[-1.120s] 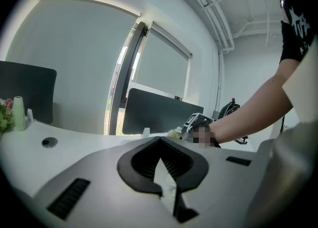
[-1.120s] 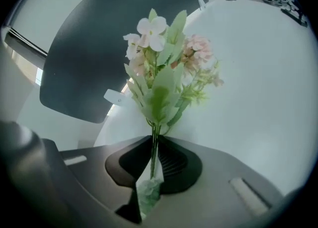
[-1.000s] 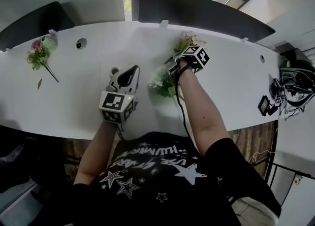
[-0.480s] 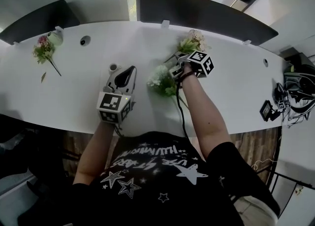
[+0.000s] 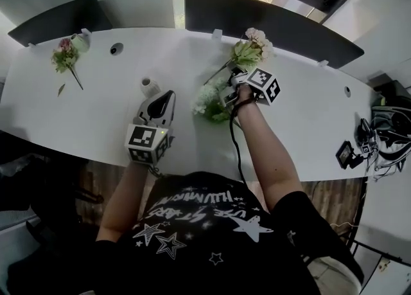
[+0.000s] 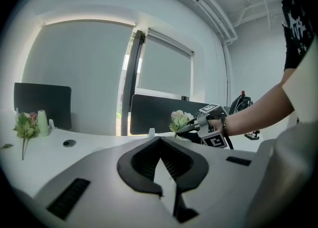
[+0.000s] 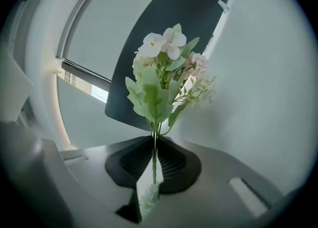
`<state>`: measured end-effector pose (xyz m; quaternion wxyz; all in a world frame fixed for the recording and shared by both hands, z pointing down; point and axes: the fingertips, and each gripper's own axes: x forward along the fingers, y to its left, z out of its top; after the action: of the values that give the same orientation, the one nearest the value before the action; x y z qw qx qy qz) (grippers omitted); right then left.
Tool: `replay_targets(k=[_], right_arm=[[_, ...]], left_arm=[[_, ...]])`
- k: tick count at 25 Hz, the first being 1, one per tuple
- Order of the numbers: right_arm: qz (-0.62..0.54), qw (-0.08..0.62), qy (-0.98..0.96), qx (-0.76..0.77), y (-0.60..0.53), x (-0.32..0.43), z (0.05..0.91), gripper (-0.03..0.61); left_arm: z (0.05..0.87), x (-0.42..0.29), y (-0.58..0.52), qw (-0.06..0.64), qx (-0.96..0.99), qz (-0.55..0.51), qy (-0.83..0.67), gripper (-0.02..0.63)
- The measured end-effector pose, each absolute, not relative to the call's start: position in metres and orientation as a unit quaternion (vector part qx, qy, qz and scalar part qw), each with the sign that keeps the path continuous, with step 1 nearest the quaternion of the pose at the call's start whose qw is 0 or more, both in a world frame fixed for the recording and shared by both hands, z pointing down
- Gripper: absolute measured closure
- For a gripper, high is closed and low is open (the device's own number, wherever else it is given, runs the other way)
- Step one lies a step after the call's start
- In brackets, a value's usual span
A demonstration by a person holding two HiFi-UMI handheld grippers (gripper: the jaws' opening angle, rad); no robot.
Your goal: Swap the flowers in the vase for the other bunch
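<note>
While clamped, bunch [image 7: 160,85] white, pale pink, leafy

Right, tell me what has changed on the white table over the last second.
The right gripper, shut on the stem of the white-and-pink artificial flower bunch, has raised it above the white table. Unchanged: the left gripper stays shut and empty near the small white cup, the white-and-green flower bunch sits beside the right gripper, and the pink flower bunch lies at the far left.
</note>
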<state>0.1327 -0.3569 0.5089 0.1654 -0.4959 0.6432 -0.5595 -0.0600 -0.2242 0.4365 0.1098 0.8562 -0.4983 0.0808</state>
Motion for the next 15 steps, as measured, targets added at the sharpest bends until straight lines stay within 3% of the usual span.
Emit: replay_targets(k=[15], right_arm=[[-0.461, 0.145, 0.767, -0.422, -0.334, 0.122, 0.441, 0.545]], left_arm=[[0.429, -0.044, -0.193, 0.104, 0.835, 0.070, -0.535, 0.607]])
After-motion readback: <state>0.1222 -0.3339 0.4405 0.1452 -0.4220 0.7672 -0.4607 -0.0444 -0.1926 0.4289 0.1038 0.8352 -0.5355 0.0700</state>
